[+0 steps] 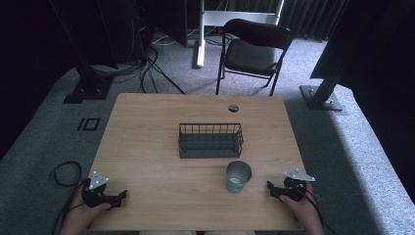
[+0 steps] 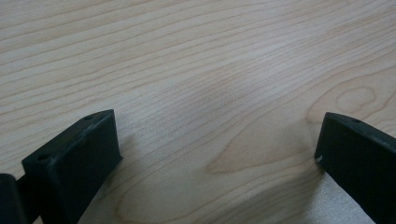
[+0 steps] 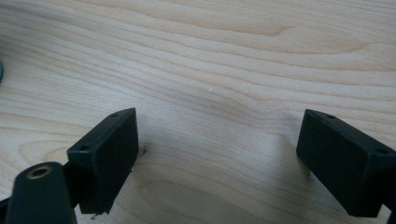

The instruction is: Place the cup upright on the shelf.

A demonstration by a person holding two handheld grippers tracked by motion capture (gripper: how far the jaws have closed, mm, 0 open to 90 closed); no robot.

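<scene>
A dark wire basket (image 1: 210,140) stands in the middle of the wooden table (image 1: 147,132). Just in front of it, to the right, sits a teal metal cup (image 1: 238,176), upright, with its mouth up. My left gripper (image 1: 121,197) rests at the table's front left corner, held by a hand, jaws pointing right. In the left gripper view my left gripper (image 2: 217,140) is open over bare wood. My right gripper (image 1: 270,188) lies at the front right, pointing left towards the cup but apart from it. In the right gripper view my right gripper (image 3: 217,135) is open, nothing between its jaws.
A round cable hole (image 1: 233,107) sits near the table's far edge. Behind the table stands a black folding chair (image 1: 252,49), with dark stands and cables on the grey carpet. A cable loop (image 1: 66,172) lies on the floor at the left.
</scene>
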